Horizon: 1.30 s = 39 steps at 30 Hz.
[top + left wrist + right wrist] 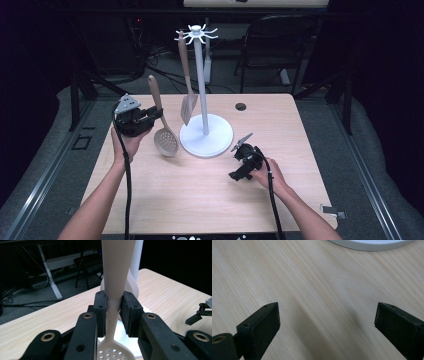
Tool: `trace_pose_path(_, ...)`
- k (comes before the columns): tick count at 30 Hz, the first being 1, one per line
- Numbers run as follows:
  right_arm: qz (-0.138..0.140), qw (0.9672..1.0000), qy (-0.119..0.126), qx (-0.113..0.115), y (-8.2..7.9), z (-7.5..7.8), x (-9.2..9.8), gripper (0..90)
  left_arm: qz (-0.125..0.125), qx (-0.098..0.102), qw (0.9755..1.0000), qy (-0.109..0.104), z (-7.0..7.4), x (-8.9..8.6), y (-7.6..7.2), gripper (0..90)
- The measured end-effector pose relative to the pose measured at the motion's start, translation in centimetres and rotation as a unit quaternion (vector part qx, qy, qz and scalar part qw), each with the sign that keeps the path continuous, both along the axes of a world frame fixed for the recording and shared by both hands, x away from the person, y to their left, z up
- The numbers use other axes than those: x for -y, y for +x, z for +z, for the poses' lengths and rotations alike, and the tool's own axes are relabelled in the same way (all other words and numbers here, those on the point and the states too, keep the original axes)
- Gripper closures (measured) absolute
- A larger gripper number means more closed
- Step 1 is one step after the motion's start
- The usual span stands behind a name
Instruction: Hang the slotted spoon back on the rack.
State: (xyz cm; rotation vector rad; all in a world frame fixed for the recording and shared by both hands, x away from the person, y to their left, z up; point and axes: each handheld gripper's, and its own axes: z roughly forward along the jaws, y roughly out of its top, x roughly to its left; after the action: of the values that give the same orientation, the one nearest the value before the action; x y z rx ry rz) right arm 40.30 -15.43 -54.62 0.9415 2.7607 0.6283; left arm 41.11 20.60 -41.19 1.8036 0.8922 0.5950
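Left claw point(113, 312) clamped on beige perforated plastic skimmer spoon point(161, 120) | right claw point(327, 322) apart over wooden desk point(200, 190) | risk: spoon pivots, missing white hook stand point(204, 90).

Beige slotted spoon point(162, 120), upright, bowl down

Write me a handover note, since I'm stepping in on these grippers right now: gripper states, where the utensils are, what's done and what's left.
Left gripper: shut on the slotted spoon, clamped on its handle, bowl end down, handle end up, beside the white stand.
Right gripper: open, nothing between its jaws, low over the table in front of the stand's base.
Spatula: already hanging from a hook at the top of the stand.
Done: spatula hung, spoon gripped.
Left: probably raise the spoon and hang it on a free hook.
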Motion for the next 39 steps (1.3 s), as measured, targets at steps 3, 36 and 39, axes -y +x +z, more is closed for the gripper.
trace_pose_path(3, 0.003, 1.0000, 0.002, 0.000, -0.1, 0.1, -0.1, 5.6, -0.001, -0.002, 1.0000, 0.003, 0.4, 0.4, -0.1, 75.3)
trace_pose_path(36, -0.002, 1.0000, -0.001, 0.000, -0.5, 0.1, 0.0, 5.7, -0.031, 0.000, 0.9993, 0.019, 3.3, 3.7, 2.0, 75.2)
trace_pose_path(39, -0.001, 1.0000, -0.003, 0.001, -0.5, 0.2, 0.0, 5.7, -0.036, -0.003, 0.9992, 0.020, 3.5, 4.1, 2.3, 75.2)
